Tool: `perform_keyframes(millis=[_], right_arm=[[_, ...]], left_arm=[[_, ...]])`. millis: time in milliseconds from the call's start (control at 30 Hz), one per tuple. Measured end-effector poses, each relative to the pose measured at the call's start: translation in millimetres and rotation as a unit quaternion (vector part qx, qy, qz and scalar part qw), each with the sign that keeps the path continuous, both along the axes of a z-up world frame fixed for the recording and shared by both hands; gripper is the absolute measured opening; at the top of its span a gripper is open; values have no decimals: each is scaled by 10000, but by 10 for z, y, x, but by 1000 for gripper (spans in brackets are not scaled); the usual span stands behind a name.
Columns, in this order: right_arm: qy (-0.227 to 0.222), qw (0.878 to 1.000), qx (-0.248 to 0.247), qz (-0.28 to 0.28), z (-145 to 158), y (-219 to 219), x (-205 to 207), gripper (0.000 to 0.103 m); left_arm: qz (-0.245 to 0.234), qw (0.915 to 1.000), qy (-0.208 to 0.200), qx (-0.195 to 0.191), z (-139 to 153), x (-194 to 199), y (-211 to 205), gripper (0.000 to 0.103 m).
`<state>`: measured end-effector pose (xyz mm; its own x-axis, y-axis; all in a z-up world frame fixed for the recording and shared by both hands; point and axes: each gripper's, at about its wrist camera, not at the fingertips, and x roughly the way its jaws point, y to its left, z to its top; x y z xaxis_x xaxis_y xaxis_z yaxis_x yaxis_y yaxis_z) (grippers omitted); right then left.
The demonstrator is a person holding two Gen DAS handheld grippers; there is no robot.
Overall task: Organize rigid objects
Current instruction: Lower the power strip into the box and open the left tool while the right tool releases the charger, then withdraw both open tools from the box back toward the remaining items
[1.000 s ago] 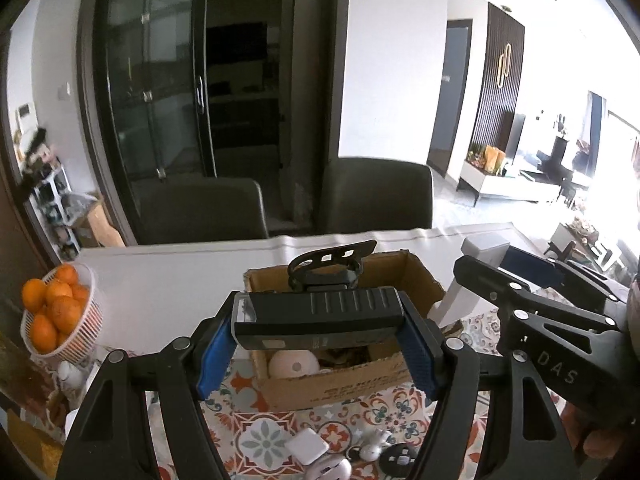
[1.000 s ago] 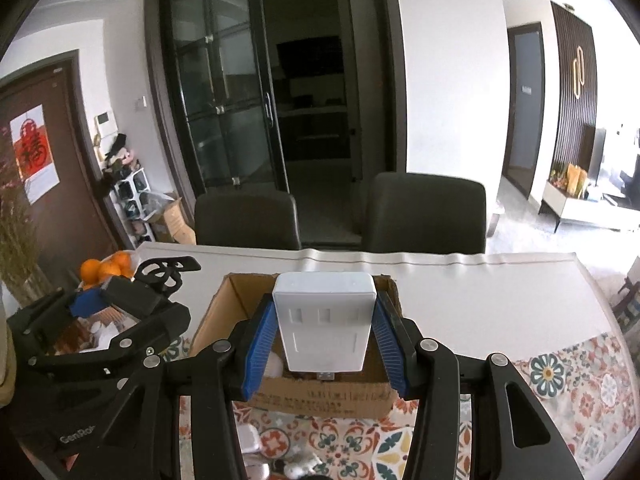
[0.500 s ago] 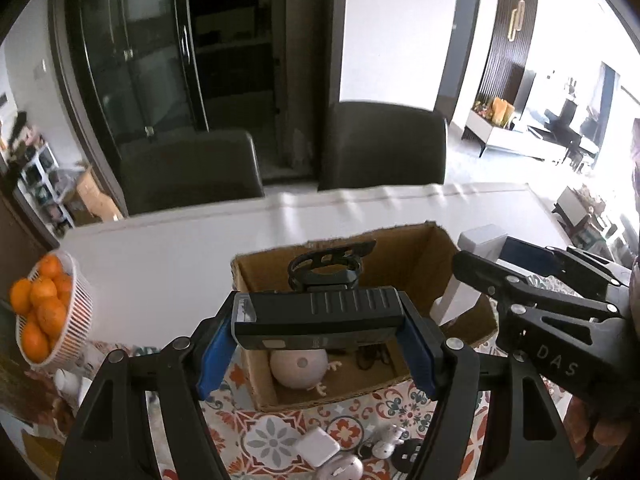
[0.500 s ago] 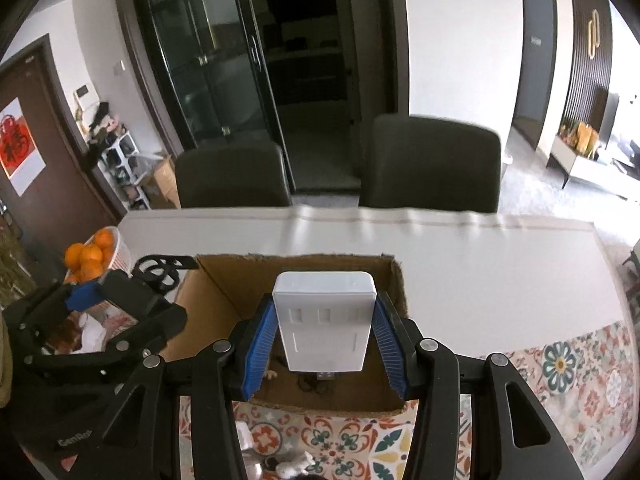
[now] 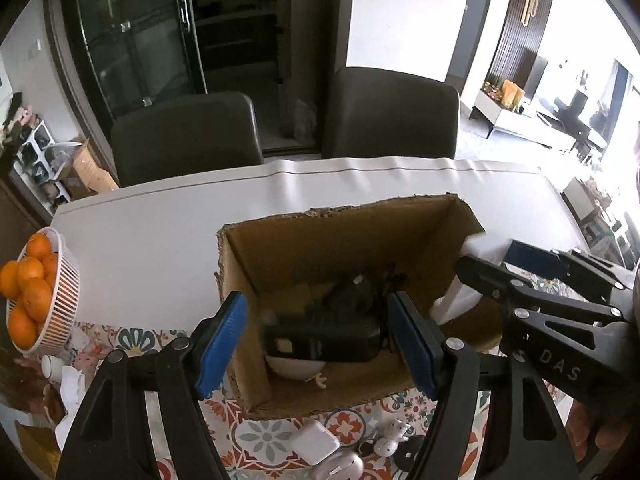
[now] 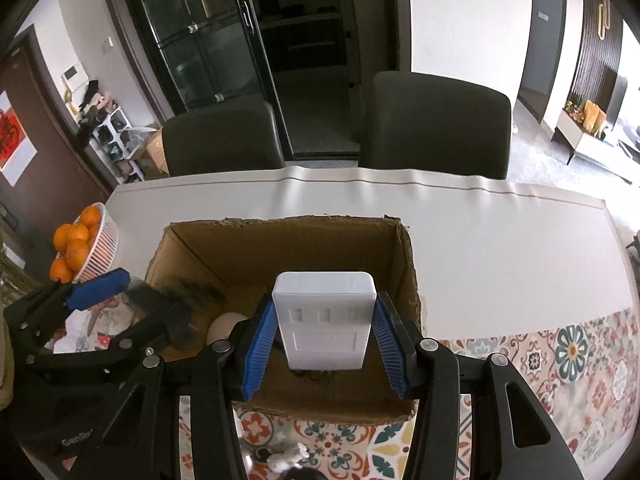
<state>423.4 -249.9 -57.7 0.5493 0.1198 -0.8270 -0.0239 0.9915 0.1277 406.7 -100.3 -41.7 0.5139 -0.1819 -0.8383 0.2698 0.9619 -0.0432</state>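
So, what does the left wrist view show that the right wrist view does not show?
Only the left wrist view: a white square charger before the cardboard box. Only the right wrist view: a red paper on the brown door, and the slotted face of the white device between the right tongs, whose jaws are opening. Both: the box, the basket of oranges, two dark chairs.

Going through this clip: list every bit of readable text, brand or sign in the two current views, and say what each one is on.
"DAS": on the body of the right gripper, seen from the left wrist view.
"GenRo", cut off after that: on the body of the left gripper, seen from the right wrist view.
Red paper sign on the door: a character, too blurred to read.
White box between the right fingers: moulded slots only, no lettering.
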Motion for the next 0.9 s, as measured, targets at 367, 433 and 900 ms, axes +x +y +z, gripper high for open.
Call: perform_keyframes(millis=[367, 433, 900], right_arm=[[-54, 9997, -103, -191, 7, -27, -171, 54], [-92, 9996, -99, -230, 21, -36, -222, 54], [-760, 9951, -400, -484, 381, 42, -711, 66]], left_arm=[[247, 9982, -463, 303, 146, -198, 83, 87], [318, 9978, -501, 305, 168, -246, 111, 87], [407, 9929, -1064, 334, 440, -671, 204, 95]])
